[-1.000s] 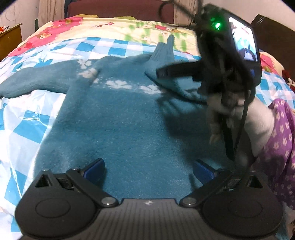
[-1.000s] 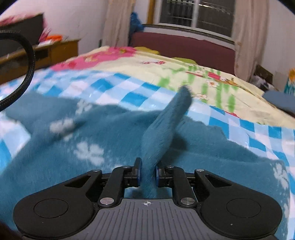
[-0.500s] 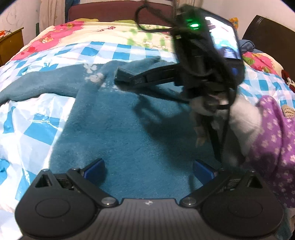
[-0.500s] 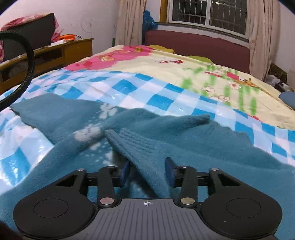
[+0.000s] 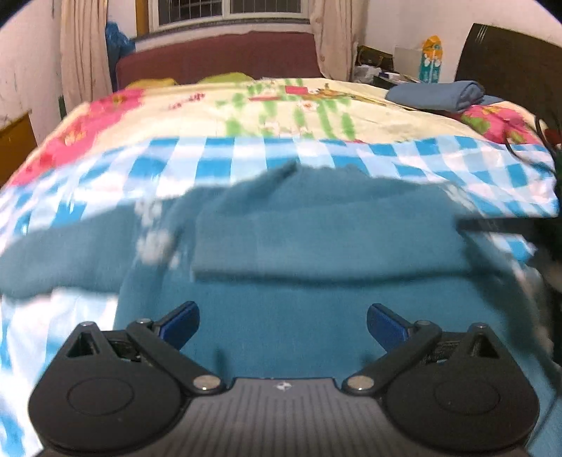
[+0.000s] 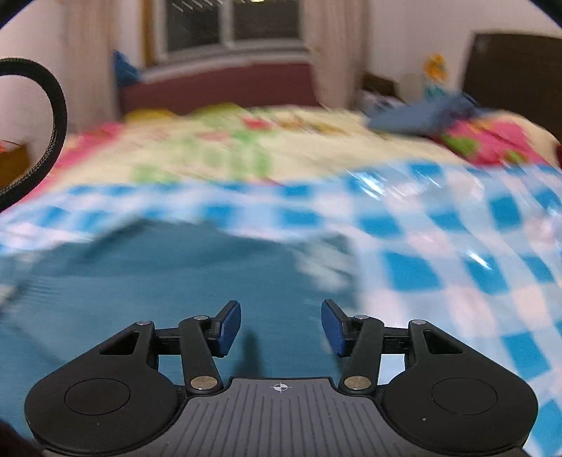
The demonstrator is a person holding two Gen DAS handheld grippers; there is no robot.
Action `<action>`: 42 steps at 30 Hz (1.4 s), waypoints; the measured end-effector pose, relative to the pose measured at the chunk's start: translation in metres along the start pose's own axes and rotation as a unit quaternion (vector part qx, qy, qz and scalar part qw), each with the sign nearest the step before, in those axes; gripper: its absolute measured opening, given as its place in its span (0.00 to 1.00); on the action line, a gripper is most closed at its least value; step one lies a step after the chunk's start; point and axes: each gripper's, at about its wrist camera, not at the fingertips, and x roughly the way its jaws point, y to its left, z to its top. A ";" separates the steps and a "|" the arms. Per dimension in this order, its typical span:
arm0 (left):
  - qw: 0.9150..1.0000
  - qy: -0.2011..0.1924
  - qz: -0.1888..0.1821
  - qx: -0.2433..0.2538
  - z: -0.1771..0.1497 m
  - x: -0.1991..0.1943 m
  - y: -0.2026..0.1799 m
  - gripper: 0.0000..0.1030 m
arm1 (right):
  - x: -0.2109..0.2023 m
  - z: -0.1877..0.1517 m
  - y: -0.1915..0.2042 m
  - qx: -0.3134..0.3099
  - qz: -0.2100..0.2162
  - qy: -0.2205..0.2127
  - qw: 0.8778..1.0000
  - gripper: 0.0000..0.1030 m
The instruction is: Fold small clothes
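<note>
Home bedroom, wide bed under a floral quilt [image 5: 281, 105] and blue-and-white checked sheet [image 5: 439, 154], dark-red padded headboard [image 5: 217, 56], barred curtained window [image 5: 228, 12], dark wooden wardrobe [image 5: 509, 59]

My left gripper [image 5: 282, 325] hangs wide open over the teal sweater [image 5: 281, 316] on the bed [image 5: 281, 105]; one sleeve [image 5: 326, 239] lies folded across its chest, the other trails toward the bed's left edge.

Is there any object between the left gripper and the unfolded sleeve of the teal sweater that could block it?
Nothing visible blocks it. The left gripper is open above the teal sweater, and the unfolded sleeve stretches out to its left on the checked sheet, with only sweater fabric between them.
</note>
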 end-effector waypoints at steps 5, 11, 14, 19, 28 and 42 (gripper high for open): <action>0.998 0.021 0.052 0.031 0.020 0.053 -0.006 1.00 | 0.012 -0.002 -0.016 0.028 0.016 0.019 0.999 0.49; 0.997 0.012 0.070 -0.001 0.024 0.062 0.006 1.00 | 0.010 0.011 -0.014 0.030 0.020 -0.004 0.999 0.50; 0.998 0.000 0.067 -0.008 0.028 0.063 0.009 1.00 | 0.030 0.018 -0.017 0.052 0.030 0.026 0.998 0.53; 0.996 0.026 0.089 0.016 0.027 0.079 0.005 1.00 | 0.045 0.020 -0.021 0.078 0.049 0.042 0.995 0.49; 0.995 0.035 0.092 -0.002 0.027 0.087 0.009 0.97 | 0.055 0.032 -0.011 0.053 0.025 0.057 0.997 0.47; 0.998 0.011 0.059 0.004 -0.026 -0.027 0.053 0.97 | -0.033 -0.017 0.170 -0.251 0.280 0.003 0.926 0.54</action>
